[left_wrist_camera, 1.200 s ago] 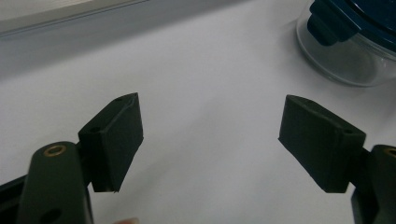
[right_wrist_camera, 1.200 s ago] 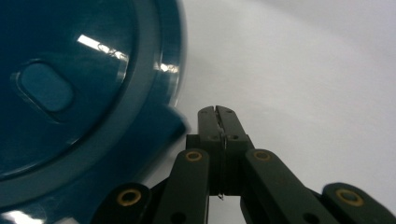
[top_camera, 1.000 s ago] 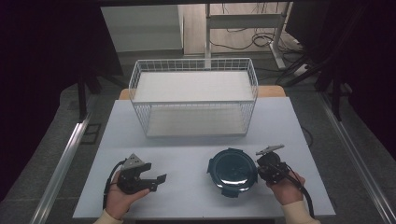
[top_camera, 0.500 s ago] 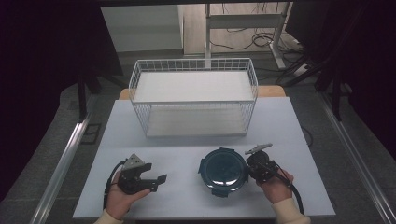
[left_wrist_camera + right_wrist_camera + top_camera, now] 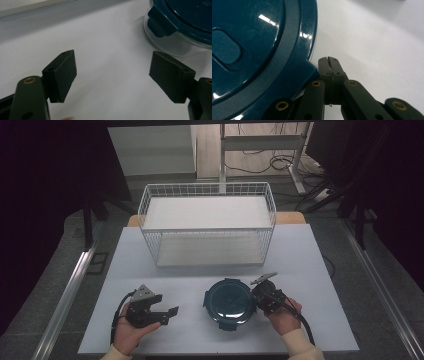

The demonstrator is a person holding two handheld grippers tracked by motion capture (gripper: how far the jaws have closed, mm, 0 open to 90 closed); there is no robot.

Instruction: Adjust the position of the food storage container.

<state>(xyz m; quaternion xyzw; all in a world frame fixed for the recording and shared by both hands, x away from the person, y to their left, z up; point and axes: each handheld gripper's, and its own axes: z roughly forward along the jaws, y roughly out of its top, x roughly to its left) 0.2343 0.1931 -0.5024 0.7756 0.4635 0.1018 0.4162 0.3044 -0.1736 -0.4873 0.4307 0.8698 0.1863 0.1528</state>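
A round clear container with a dark teal clip-on lid (image 5: 229, 301) stands on the white table near the front edge. My right gripper (image 5: 256, 299) is shut, its closed jaw tips against the container's right side. In the right gripper view the shut jaws (image 5: 329, 60) sit beside a latch tab of the lid (image 5: 257, 50), with nothing between them. To the left, my left gripper (image 5: 169, 316) rests on the table, open and pointing right toward the container. In the left gripper view its jaws (image 5: 112, 75) stand wide apart over bare table, the container (image 5: 185, 20) farther off.
A white wire basket (image 5: 210, 240) stands at the back middle of the white table (image 5: 310, 265). A metal rail runs along the floor on the left, and cables and desk legs lie beyond the table's far edge.
The right gripper and the container beside it have slid leftward across the table. The left gripper has stayed where it was.
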